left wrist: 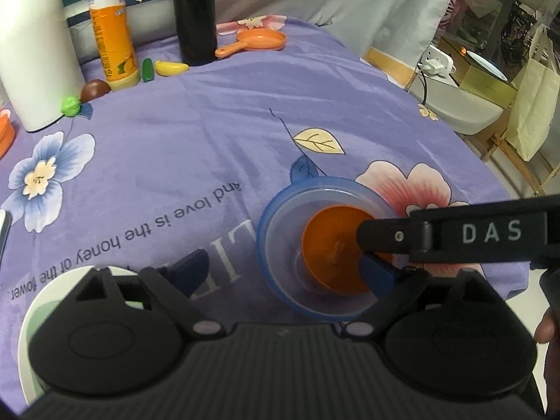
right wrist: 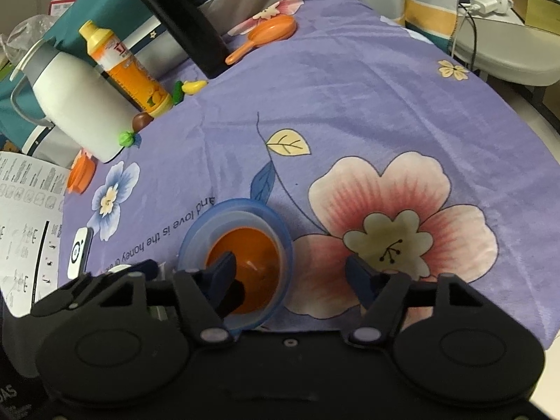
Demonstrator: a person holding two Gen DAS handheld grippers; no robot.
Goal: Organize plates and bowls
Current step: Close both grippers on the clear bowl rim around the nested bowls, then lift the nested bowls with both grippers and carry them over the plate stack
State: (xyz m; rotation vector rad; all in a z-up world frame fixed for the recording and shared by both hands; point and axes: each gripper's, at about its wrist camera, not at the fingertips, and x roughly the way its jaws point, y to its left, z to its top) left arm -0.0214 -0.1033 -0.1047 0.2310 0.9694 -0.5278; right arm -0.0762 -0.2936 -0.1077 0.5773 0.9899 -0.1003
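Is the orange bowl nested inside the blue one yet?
Yes. The orange bowl sits upright inside the translucent blue bowl, whose rim rings it in both views. Both bowls rest on the purple cloth.

Soft matt printed cloth (left wrist: 210, 112) is seen ahead of the gripper; translucent blue plastic bowl (left wrist: 276, 266) and glossy orange bowl (left wrist: 332, 245) below it.

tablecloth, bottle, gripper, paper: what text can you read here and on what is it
"And love is the honey of the flower." on the purple tablecloth, upside down.
"DAS" on the right gripper, on its finger.
Large letters "LI" on the tablecloth, the rest hidden.
Orange bottle label: too blurred.
Printed sheet: too small.
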